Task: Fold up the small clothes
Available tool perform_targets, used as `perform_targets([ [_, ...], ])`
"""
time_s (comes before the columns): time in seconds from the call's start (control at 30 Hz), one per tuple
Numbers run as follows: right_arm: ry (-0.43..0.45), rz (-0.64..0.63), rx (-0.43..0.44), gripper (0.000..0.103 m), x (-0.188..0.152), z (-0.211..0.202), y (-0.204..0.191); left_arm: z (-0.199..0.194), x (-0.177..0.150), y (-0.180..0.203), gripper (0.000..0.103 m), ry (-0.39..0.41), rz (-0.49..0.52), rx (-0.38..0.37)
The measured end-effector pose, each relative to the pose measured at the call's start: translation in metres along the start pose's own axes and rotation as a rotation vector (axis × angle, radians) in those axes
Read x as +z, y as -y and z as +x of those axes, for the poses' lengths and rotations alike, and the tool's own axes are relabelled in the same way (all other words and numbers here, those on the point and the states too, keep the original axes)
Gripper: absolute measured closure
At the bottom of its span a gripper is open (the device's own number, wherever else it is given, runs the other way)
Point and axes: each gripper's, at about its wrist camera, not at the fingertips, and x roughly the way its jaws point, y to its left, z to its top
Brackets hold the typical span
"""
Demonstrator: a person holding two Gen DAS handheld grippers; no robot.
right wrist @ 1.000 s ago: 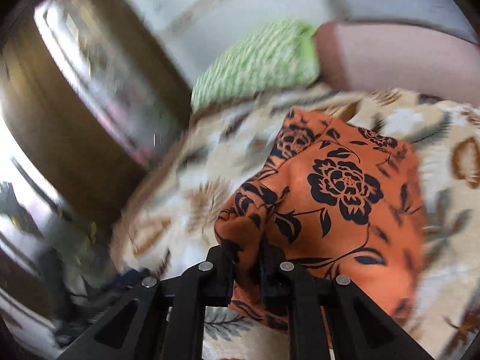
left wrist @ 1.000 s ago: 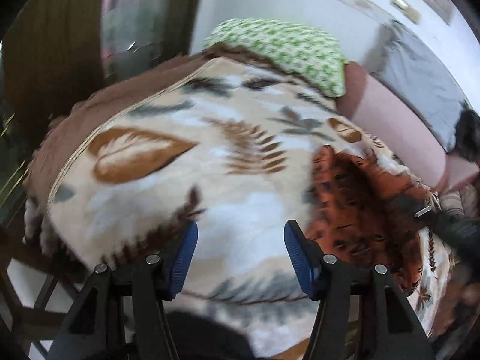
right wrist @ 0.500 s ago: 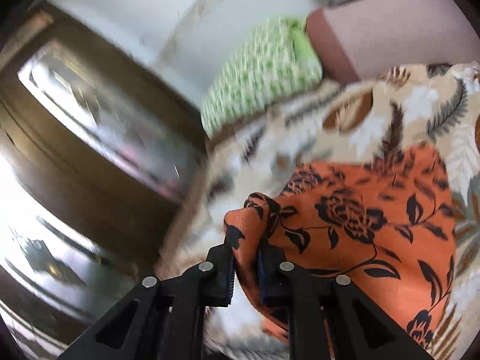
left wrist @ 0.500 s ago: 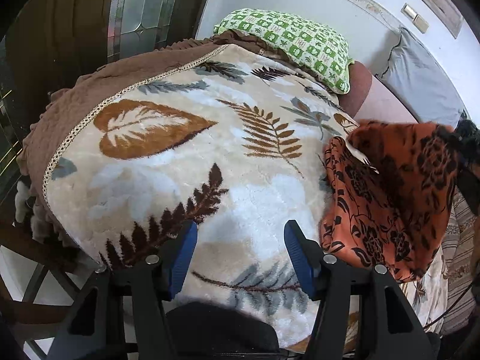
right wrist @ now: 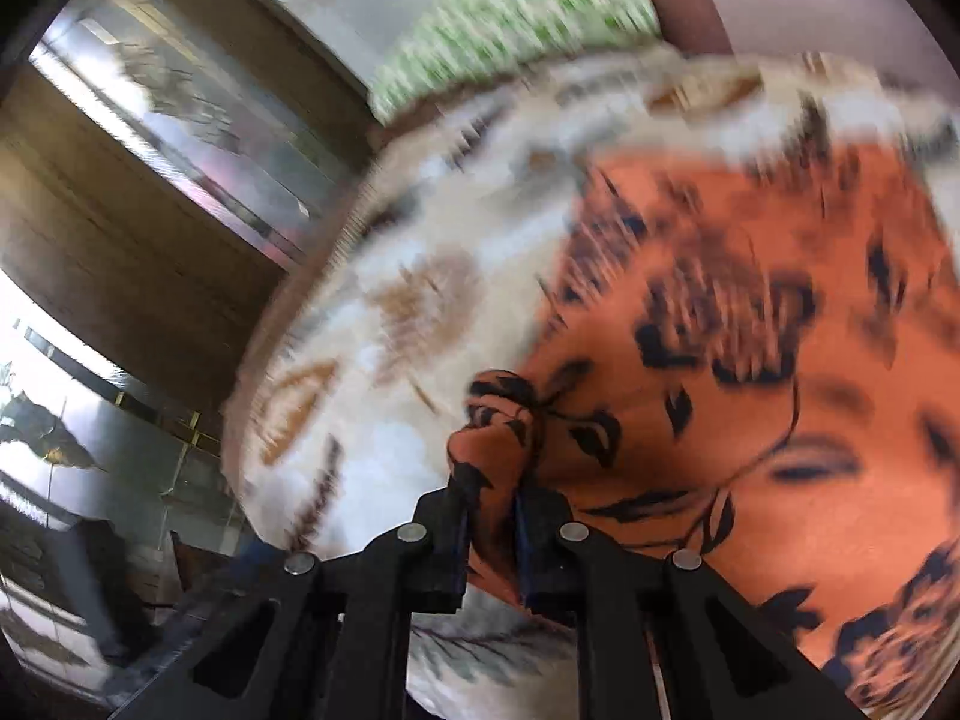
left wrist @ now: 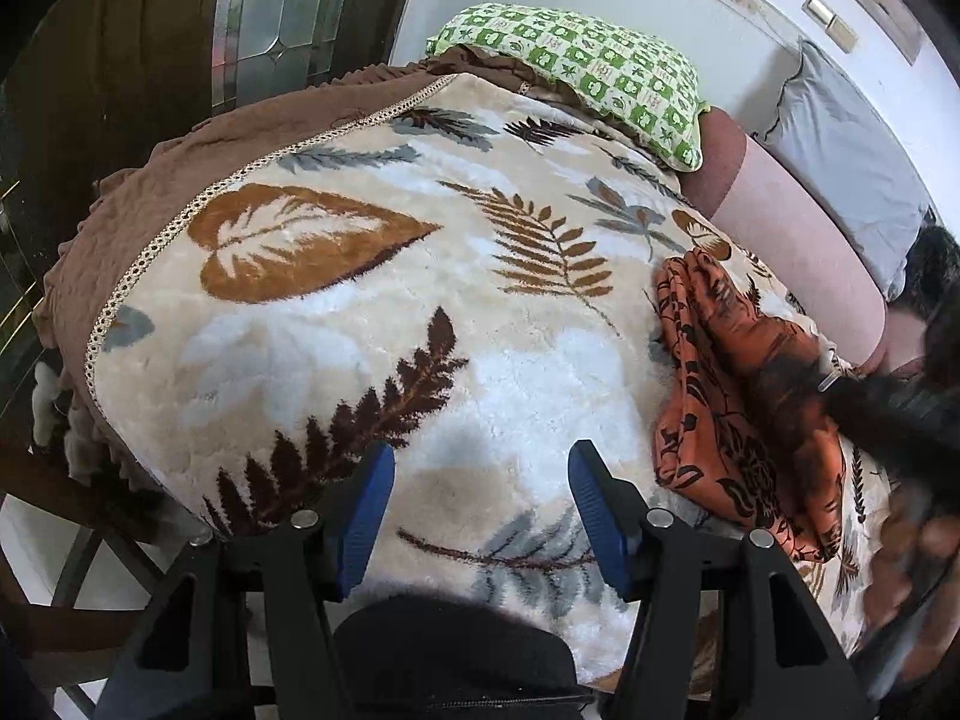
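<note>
Blanket: a plush cream blanket (left wrist: 420, 312) printed with brown and grey leaves spreads ahead of and beneath the left tongs, over a brown quilted cover (left wrist: 198, 138) that shows at its far left edge; the right wrist view shows the same blanket (right wrist: 384, 312), blurred.
Pillows: a green-and-white checked pillow (left wrist: 576, 66) lies at the far end, straight ahead of the left tongs; a pink bolster (left wrist: 798, 246) and a grey pillow (left wrist: 852, 144) sit ahead and to their right.
Garment: an orange cloth with black flowers (left wrist: 720, 396) lies bunched on the blanket, ahead and to the right of the left tongs and clear of them; in the right wrist view the cloth (right wrist: 750, 360) fills the area ahead and to the right of the right tongs, with one gathered edge running down into them.
Right tongs: the right tongs (right wrist: 492, 504) are pressed together on that gathered edge of the orange cloth, fabric pinched between the two pads.
Left tongs: the left tongs (left wrist: 480, 516) are spread wide over the blanket, blue pads (left wrist: 366, 510) apart with nothing between them.
</note>
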Motion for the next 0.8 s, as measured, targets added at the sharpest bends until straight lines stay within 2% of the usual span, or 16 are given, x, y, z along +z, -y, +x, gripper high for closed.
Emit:
perform_targets([
  [0.13,0.055,-0.042,0.060,0.090,0.002,-0.018,-0.015,0.001,-0.001,0.002,0.042,0.003,0.006,-0.001],
  [0.17,0.027,-0.068,0.068,0.090,-0.008,-0.006,-0.015,0.002,-0.002,0.003,0.042,-0.002,0.007,0.002],
  [0.27,-0.134,-0.043,-0.047,0.090,-0.041,0.051,0.004,0.003,-0.003,0.005,0.042,-0.022,0.010,0.000],
  [0.37,-0.092,-0.012,-0.039,0.091,-0.043,0.049,0.005,-0.003,-0.004,0.005,0.042,-0.007,0.031,-0.001],
  [0.53,0.014,-0.086,-0.045,0.090,-0.011,0.018,-0.016,0.001,-0.004,0.002,0.042,-0.019,-0.004,0.006],
  [0.6,-0.044,-0.112,-0.069,0.090,-0.019,0.032,-0.014,-0.001,-0.001,0.007,0.042,-0.013,0.010,-0.011],
  [0.63,-0.105,-0.116,-0.078,0.088,-0.028,0.047,-0.010,-0.002,0.001,0.011,0.042,-0.008,0.019,-0.016],
  [0.67,-0.159,-0.116,-0.080,0.084,-0.040,0.060,-0.008,-0.002,0.003,0.013,0.041,-0.007,0.024,-0.020],
  [0.73,-0.112,-0.184,-0.082,0.076,-0.052,0.061,-0.010,-0.003,0.007,0.020,0.041,-0.006,0.036,-0.035],
  [0.77,-0.100,-0.179,-0.048,0.067,-0.051,0.054,-0.012,-0.003,0.009,0.023,0.041,-0.004,0.044,-0.039],
  [0.8,-0.119,-0.143,0.004,0.028,-0.048,0.051,-0.010,-0.003,0.010,0.026,0.040,-0.005,0.051,-0.044],
])
